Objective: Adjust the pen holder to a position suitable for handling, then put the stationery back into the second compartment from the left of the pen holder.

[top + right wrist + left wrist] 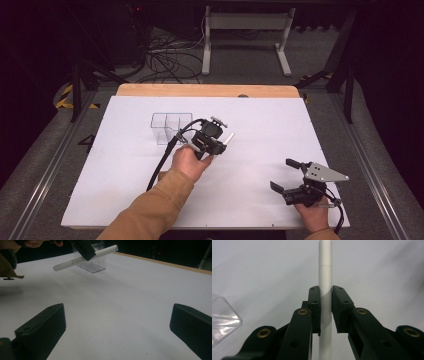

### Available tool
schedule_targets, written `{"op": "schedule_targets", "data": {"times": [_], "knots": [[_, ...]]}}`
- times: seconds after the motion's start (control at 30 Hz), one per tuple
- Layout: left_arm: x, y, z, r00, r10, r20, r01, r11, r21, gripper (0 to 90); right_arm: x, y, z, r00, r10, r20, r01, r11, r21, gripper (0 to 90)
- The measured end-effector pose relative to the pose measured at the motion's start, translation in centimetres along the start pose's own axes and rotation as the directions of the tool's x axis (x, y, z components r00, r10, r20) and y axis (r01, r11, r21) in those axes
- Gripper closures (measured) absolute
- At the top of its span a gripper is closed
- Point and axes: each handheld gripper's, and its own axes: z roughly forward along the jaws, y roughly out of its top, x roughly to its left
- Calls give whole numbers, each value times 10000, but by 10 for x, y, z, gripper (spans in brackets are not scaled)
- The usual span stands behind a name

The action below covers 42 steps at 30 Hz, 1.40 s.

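Faint grey print runs along the one white pen (85, 258), too blurred to read. The left gripper (325, 302) pinches this pen at mid-length, holding it in the air just beside the single clear plastic organizer (170, 128). The right gripper (289, 175) rests with jaws spread wide and nothing between them, well apart from the organizer.

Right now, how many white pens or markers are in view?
1. A single white marker is clamped in the left tool, held in the air above the white table, just right of the clear plastic organizer. None lies on the table.
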Motion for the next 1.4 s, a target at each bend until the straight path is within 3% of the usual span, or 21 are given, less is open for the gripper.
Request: {"op": "schedule_targets", "data": {"times": [0.23, 0.33, 0.37, 0.47, 0.5, 0.53, 0.77, 0.83, 0.9, 0.93, 1.0, 1.1, 1.13, 1.2, 1.23, 1.3, 1.33, 1.37, 1.4], "knots": [[4, -3, -15, 9999, 139, 34, -135, 9949, -998, 785, 0, 0, 0, 10000, -3, -5, 3, 10000, -7, 9], [8, -4, -25, 9998, 195, 54, -183, 9856, -1682, 785, 0, 0, 0, 10000, -27, -9, 27, 10000, -11, 9], [8, -4, -25, 9998, 195, 54, -183, 9856, -1682, 785, 0, 0, 0, 10000, -27, -9, 27, 10000, -11, 9], [10, -6, -33, 9997, 218, 136, -183, 9753, -2202, 785, 0, 0, 0, 10000, -23, -10, 23, 10000, -13, 9], [12, -7, -37, 9994, 304, 175, -250, 9671, -2533, 785, 0, 0, 0, 10000, -19, -4, 19, 10000, -10, 9], [12, -7, -37, 9994, 304, 175, -250, 9671, -2533, 785, 0, 0, 0, 10000, -19, -4, 19, 10000, -10, 9], [17, -11, -49, 9980, 617, 166, -520, 9350, -3509, 785, 0, 0, 0, 10000, -23, -10, 23, 10000, -15, 9], [18, -11, -52, 9982, 555, 244, -427, 9292, -3671, 785, 0, 0, 0, 10000, -16, -6, 16, 10000, -10, 9], [23, -12, -56, 9978, 537, 390, -336, 9152, -4015, 785, 0, 0, 0, 10000, -19, -7, 19, 10000, -3, 9], [23, -12, -56, 9978, 537, 390, -336, 9152, -4015, 785, 0, 0, 0, 10000, -21, -7, 21, 10000, -1, 9], [26, -13, -58, 9971, 605, 472, -345, 9028, -4288, 785, 0, 0, 0, 10000, -10, -19, 10, 10000, -1, 9], [31, -14, -60, 9958, 663, 632, -307, 8918, -4515, 784, 0, 0, 0, 10000, -10, -23, 10, 10000, -3, 9], [34, -16, -61, 9942, 826, 692, -395, 8770, -4789, 785, 0, 0, 0, 10000, -4, -25, 4, 10000, -5, 9], [37, -18, -62, 9924, 982, 738, -477, 8618, -5050, 785, 0, 0, 0, 10000, -4, -24, 4, 10000, -5, 9], [37, -18, -62, 9924, 982, 738, -477, 8618, -5050, 785, 0, 0, 0, 10000, -10, -19, 10, 10000, -3, 9], [41, -19, -62, 9916, 1014, 804, -449, 8524, -5209, 784, 0, 0, 0, 10000, -9, -21, 9, 10000, -4, 9], [44, -20, -62, 9906, 1073, 852, -460, 8463, -5307, 784, 0, 0, 0, 10000, -6, -18, 6, 10000, -5, 9], [49, -21, -63, 9891, 1151, 914, -448, 8284, -5583, 784, 0, 0, 0, 10000, -4, -17, 4, 10000, -1, 9], [49, -21, -63, 9891, 1151, 914, -448, 8284, -5583, 785, 0, 0, 0, 10000, -4, -17, 4, 10000, -1, 9]]}}
